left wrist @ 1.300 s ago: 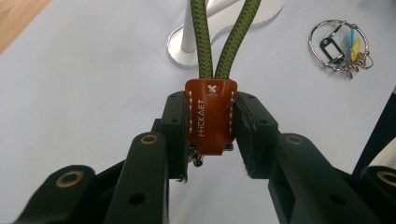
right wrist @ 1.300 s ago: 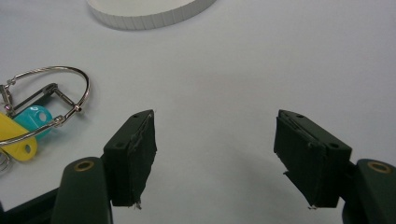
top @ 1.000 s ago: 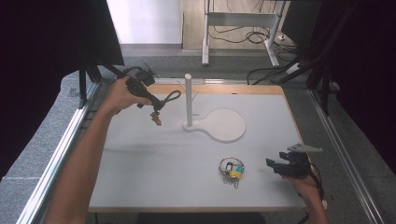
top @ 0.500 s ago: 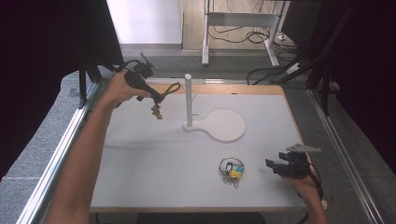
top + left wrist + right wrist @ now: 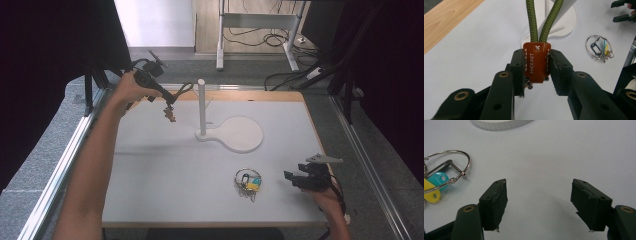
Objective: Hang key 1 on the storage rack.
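The left gripper (image 5: 536, 72) pinches a smooth brown leather tab (image 5: 536, 63) joining a braided olive cord loop (image 5: 181, 91), held above the white board's (image 5: 150, 165) far left corner, now slightly nearer the slim white post (image 5: 201, 107) than before. The right gripper (image 5: 539, 202), jaws spread, has stayed near the wire key ring (image 5: 248, 181).

The left gripper (image 5: 167, 106) carries the green cord keychain (image 5: 176, 95) up and toward the white peg (image 5: 201, 107), its brown leather tab (image 5: 536, 63) clamped between the jaws. The cord loop ahead of the jaws now hangs just beside the peg.
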A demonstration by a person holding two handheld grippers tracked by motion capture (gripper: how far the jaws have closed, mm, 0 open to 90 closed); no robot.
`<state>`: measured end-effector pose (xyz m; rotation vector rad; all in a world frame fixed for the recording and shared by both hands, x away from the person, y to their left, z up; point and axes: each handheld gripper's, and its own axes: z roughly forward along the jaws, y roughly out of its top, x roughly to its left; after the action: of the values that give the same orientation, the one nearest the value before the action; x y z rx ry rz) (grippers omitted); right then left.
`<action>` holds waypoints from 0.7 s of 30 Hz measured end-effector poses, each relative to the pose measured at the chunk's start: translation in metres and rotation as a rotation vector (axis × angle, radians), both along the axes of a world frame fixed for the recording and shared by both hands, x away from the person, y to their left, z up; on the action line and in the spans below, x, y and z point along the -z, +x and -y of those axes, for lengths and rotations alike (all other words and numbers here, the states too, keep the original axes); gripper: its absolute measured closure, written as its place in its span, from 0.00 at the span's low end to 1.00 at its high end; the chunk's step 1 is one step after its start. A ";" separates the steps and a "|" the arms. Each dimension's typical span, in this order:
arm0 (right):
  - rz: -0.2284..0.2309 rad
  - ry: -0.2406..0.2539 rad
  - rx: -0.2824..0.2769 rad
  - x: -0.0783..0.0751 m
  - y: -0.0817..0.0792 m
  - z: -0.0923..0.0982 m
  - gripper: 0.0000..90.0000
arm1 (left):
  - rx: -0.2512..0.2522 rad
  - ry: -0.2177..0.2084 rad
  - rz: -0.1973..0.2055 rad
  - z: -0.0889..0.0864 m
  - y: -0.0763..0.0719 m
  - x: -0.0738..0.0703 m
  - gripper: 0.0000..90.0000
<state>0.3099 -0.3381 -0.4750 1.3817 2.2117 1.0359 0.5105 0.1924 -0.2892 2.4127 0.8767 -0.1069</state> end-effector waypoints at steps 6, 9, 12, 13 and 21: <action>-0.002 -0.002 0.000 0.000 0.000 0.000 0.33 | 0.000 -0.014 -0.012 0.005 0.009 0.005 0.74; -0.003 -0.010 -0.005 0.001 0.000 0.000 0.33 | 0.005 -0.017 -0.019 0.007 0.012 0.006 0.74; -0.002 -0.012 -0.005 0.001 0.000 -0.001 0.33 | 0.004 -0.018 -0.026 0.010 0.014 0.009 0.74; -0.002 -0.012 -0.005 0.000 0.000 0.000 0.33 | 0.005 -0.017 -0.027 0.010 0.014 0.009 0.74; 0.000 -0.013 -0.007 0.000 0.000 -0.001 0.33 | 0.013 -0.009 -0.042 0.014 0.012 0.019 0.74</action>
<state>0.3095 -0.3371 -0.4748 1.3698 2.2206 1.0225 0.5227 0.1781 -0.3080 2.4161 0.8774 -0.1667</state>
